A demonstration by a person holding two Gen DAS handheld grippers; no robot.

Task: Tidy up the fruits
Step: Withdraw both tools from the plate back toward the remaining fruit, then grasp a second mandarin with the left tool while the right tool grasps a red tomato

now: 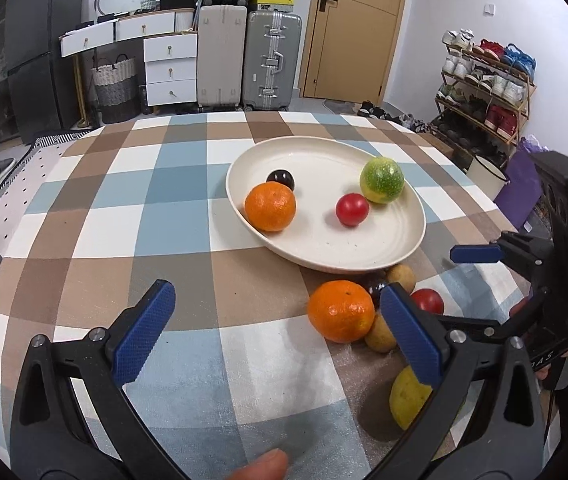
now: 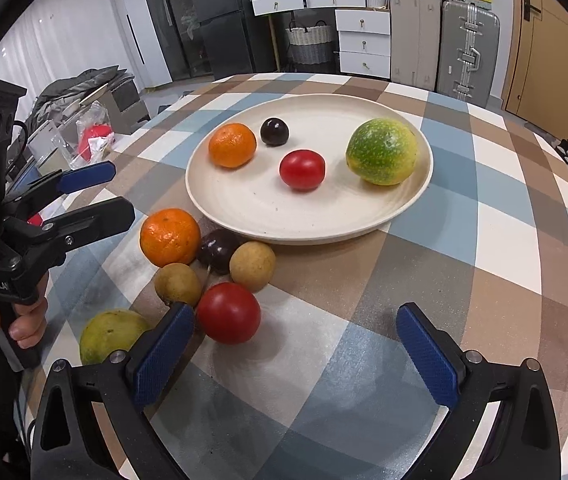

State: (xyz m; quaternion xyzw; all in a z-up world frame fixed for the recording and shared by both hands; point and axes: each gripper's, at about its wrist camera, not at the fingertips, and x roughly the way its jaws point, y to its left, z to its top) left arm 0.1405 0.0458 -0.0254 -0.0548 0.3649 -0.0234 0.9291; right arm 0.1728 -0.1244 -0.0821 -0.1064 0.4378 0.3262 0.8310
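Right tool (image 2: pixel 295 344) spread wide, empty, low over the checked bench (image 2: pixel 483 240); red tomato (image 2: pixel 228 313) just beside its left finger. Left tool (image 1: pixel 276 332) also spread, empty, an orange (image 1: pixel 341 311) just inside its right finger. Ahead of both, plate (image 2: pixel 284 216) holds four fruits.

Both wrist views—low, close—share the plate (image 1: pixel 411 216).
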